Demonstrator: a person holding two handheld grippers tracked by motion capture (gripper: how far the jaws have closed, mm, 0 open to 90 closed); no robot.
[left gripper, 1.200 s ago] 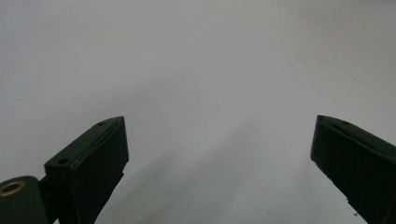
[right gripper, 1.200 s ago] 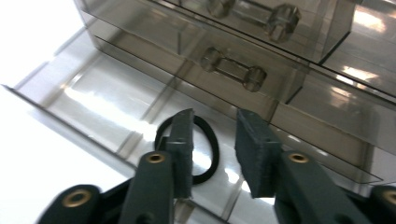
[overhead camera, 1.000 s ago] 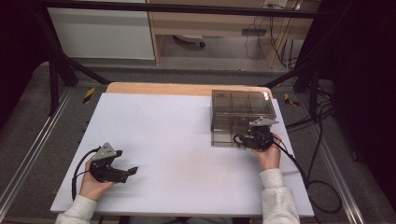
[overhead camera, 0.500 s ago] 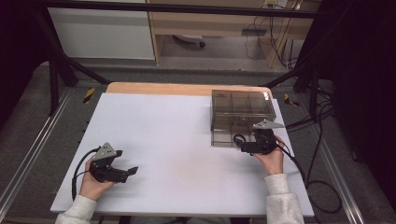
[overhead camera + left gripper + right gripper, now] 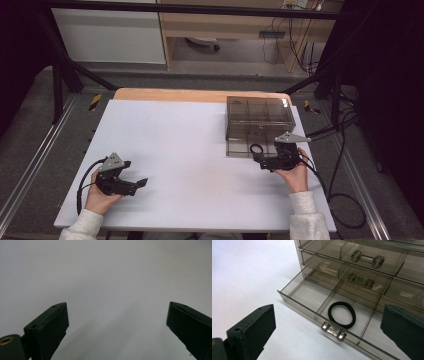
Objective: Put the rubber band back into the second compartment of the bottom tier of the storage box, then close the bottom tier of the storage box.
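A smoky clear drawer box [image 5: 260,117] stands at the table's right. Its bottom drawer [image 5: 312,293] is pulled out. A black hair tie [image 5: 342,315] lies flat in that drawer's middle compartment, just behind the clear handle [image 5: 333,331]. From above, the hair tie [image 5: 256,148] sits at the box's front edge. My right gripper [image 5: 259,160] is just in front of the drawer; its jaws have just been opening and stand wide with nothing between them [image 5: 328,313]. At the front left my left gripper [image 5: 137,181] rests open over bare white table [image 5: 116,311].
The white table top [image 5: 190,145] spreads between the two grippers. Two shut upper drawers with clear handles [image 5: 364,258] stack above the open one. Black cables [image 5: 340,200] trail off the right edge. Dark frame posts flank the table.
The right gripper's jaws have opened and the hand has drawn back slightly from the drawer; the black hair tie now lies free in the drawer. The left gripper has not moved.
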